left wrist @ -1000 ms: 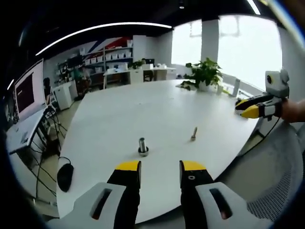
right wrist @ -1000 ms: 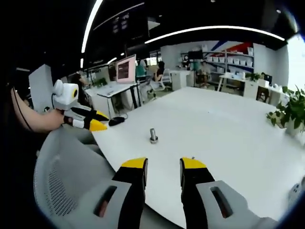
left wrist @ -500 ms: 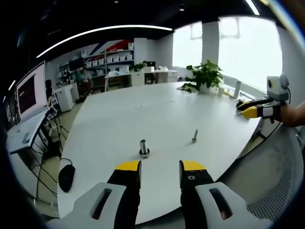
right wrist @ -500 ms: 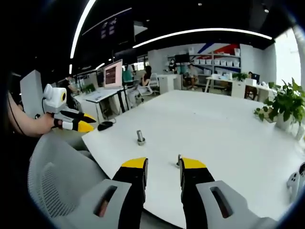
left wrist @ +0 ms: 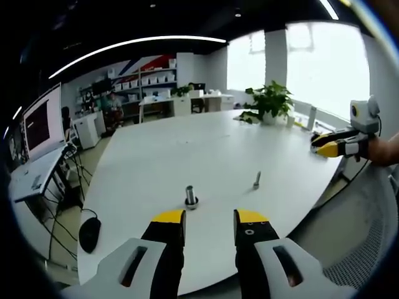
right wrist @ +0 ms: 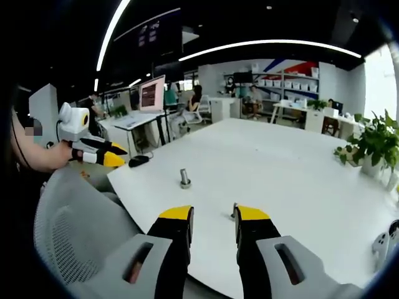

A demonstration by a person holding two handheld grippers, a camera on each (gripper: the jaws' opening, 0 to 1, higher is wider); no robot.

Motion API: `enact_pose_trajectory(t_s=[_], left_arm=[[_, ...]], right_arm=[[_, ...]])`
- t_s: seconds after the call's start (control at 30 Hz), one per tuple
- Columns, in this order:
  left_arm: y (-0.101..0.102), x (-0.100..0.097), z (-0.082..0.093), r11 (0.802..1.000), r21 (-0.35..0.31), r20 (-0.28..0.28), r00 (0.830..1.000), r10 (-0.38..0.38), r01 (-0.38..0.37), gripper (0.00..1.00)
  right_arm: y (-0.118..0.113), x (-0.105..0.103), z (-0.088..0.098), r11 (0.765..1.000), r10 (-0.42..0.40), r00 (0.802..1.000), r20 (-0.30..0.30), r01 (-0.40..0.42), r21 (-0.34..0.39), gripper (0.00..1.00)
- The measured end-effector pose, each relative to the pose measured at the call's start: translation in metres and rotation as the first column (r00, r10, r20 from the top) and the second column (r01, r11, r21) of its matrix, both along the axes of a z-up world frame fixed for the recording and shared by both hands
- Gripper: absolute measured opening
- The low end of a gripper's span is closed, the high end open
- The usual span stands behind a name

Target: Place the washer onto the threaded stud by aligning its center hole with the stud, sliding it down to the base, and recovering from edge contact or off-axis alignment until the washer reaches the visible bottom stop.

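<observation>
— Just ahead of the left gripper (left wrist: 209, 219), what stands on the white counter (left wrist: 187, 143)?
— The upright grey threaded metal stud (left wrist: 191, 197), bare so it's free for loading.
— And the right gripper (right wrist: 214, 218)?
— Jaws apart and empty like the left's; a small grey piece (right wrist: 234, 211) sits near its tips, perhaps the washer, too small to tell.
</observation>
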State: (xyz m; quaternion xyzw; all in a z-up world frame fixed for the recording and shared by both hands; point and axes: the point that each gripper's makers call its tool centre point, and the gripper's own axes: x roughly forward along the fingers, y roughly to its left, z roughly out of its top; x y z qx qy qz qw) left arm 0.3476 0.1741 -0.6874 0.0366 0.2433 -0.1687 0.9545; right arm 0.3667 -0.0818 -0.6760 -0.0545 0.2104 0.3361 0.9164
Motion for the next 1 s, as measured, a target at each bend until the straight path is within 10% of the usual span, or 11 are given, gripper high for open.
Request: enact_pose_trajectory(t_s=[1.0], left_arm=[[0.0011, -0.0014, -0.0048, 1.0, 0.022, -0.016, 1.0, 0.001, 0.0, 0.27]], right_arm=[[-0.0055, 0.0007, 0.0031, 1.0, -0.024, 0.999, 0.028, 0.025, -0.014, 0.28]])
